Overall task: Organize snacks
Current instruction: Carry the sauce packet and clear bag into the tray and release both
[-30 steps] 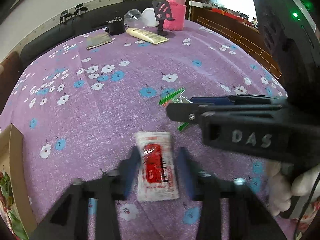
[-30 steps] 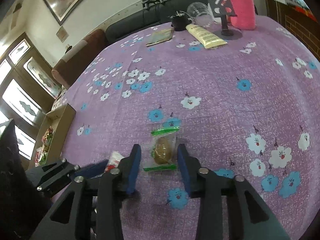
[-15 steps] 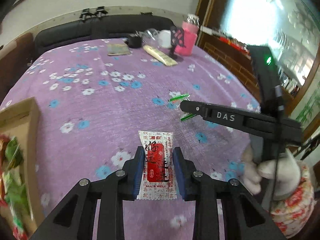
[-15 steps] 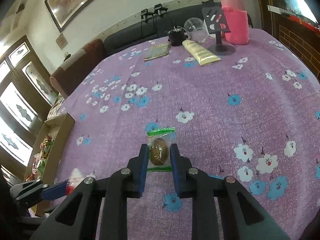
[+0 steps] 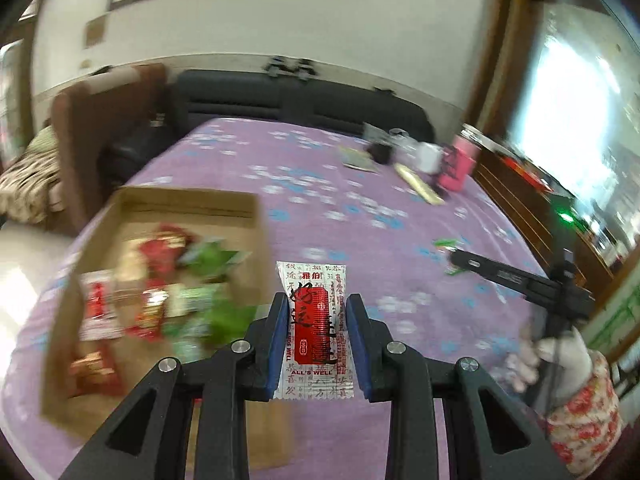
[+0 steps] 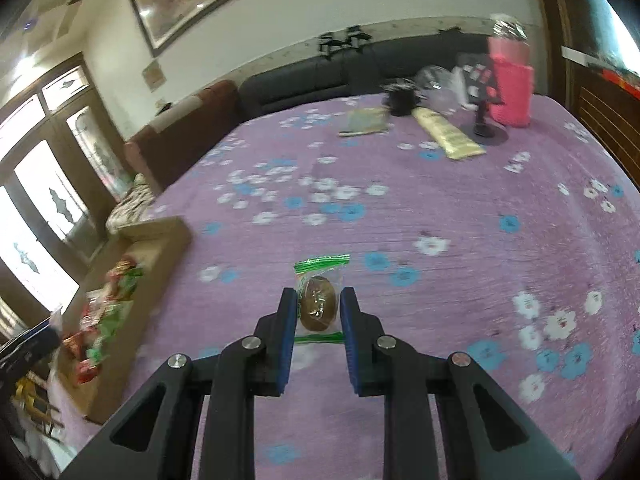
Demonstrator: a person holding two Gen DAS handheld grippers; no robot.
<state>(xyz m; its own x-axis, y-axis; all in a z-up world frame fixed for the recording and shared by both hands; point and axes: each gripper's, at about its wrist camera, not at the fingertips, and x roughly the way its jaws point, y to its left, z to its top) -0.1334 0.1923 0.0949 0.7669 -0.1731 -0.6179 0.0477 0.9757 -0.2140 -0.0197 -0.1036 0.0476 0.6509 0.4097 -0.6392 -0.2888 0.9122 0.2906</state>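
Left hand-held gripper (image 5: 316, 336): clamped on the red-and-white packet (image 5: 315, 328), pads pressing both long edges, packet upright between them and lifted off the purple cloth.
Right hand-held gripper (image 6: 319, 316): closed on the clear packet with green ends (image 6: 319, 300), a brown snack inside; whether it is lifted I cannot tell.
Cardboard box (image 5: 256, 216): just left of and ahead of the left hand-held gripper, open, already holding red and green packets.
Step in hand: likely carrying both packets to the box.
Doing it well: bring the left packet fully past the near box wall before letting go; release low so it lies flat.
Right side: the box sits well to its left (image 6: 160, 240); keep the two tools from crossing by dropping left first.
Risk: thin wrappers may slip or twist under a light pinch.
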